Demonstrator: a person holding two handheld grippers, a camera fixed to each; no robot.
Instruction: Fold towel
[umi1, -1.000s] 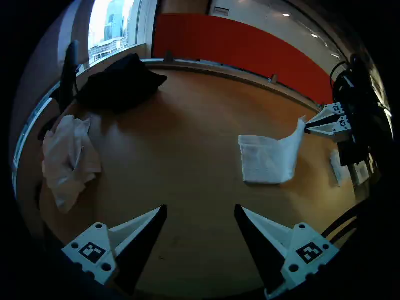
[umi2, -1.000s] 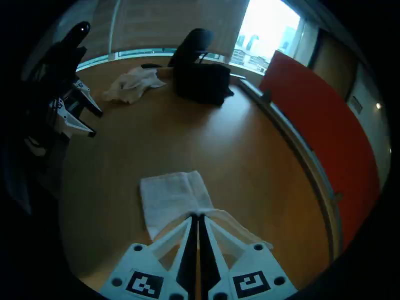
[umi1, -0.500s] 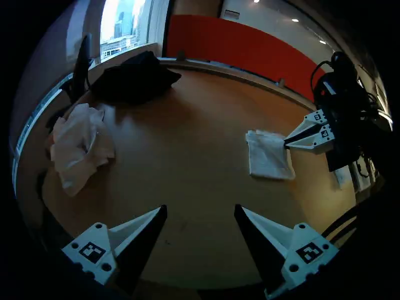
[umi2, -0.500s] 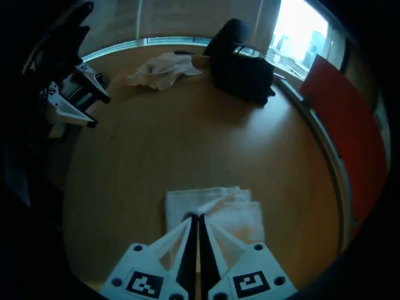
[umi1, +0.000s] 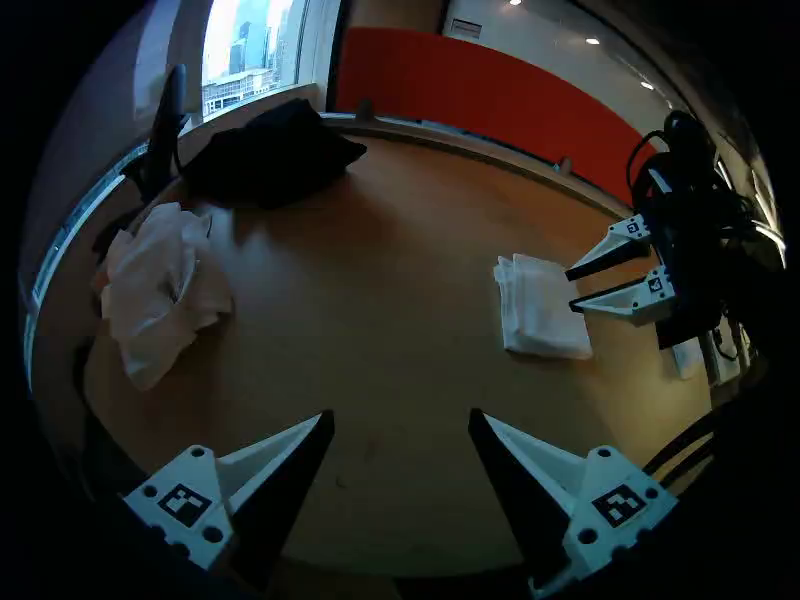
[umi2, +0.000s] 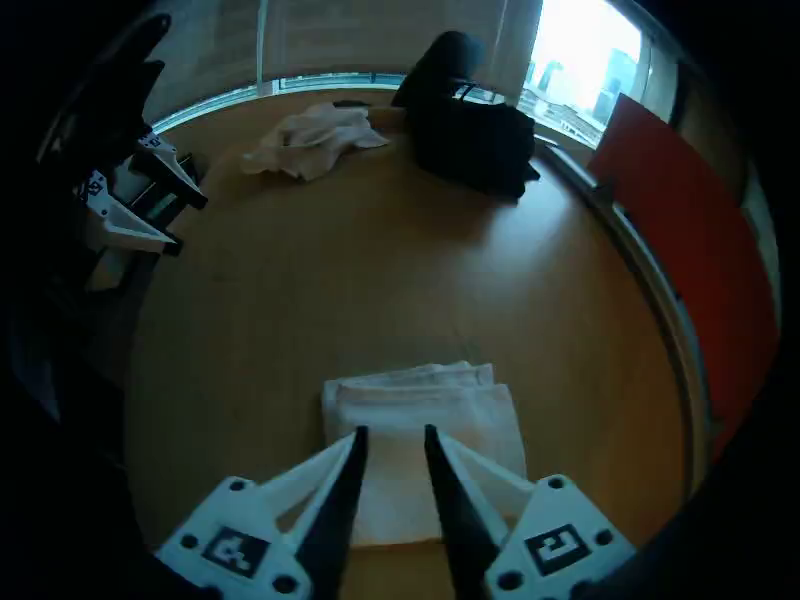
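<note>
A white towel (umi1: 540, 316) lies folded flat on the wooden table (umi1: 390, 260); in the right gripper view the towel (umi2: 425, 440) sits just under and ahead of my right gripper (umi2: 395, 445). That gripper is open, its fingers a little apart above the cloth and holding nothing. In the left gripper view the right gripper (umi1: 570, 290) hangs at the towel's right edge. My left gripper (umi1: 400, 430) is open over bare table at the near side, far from the towel. It also appears at the left of the right gripper view as the left gripper (umi2: 185, 222).
A crumpled pile of white cloths (umi1: 160, 285) lies at the table's left side, cloth pile (umi2: 310, 140). A black bag (umi1: 270, 155) rests near the window, with a dark chair (umi2: 440, 65) behind it. A red wall panel (umi1: 500, 100) runs along the far edge.
My right gripper has opened and let go of the towel's edge, which now lies flat on the folded stack. The left gripper has stayed put.
</note>
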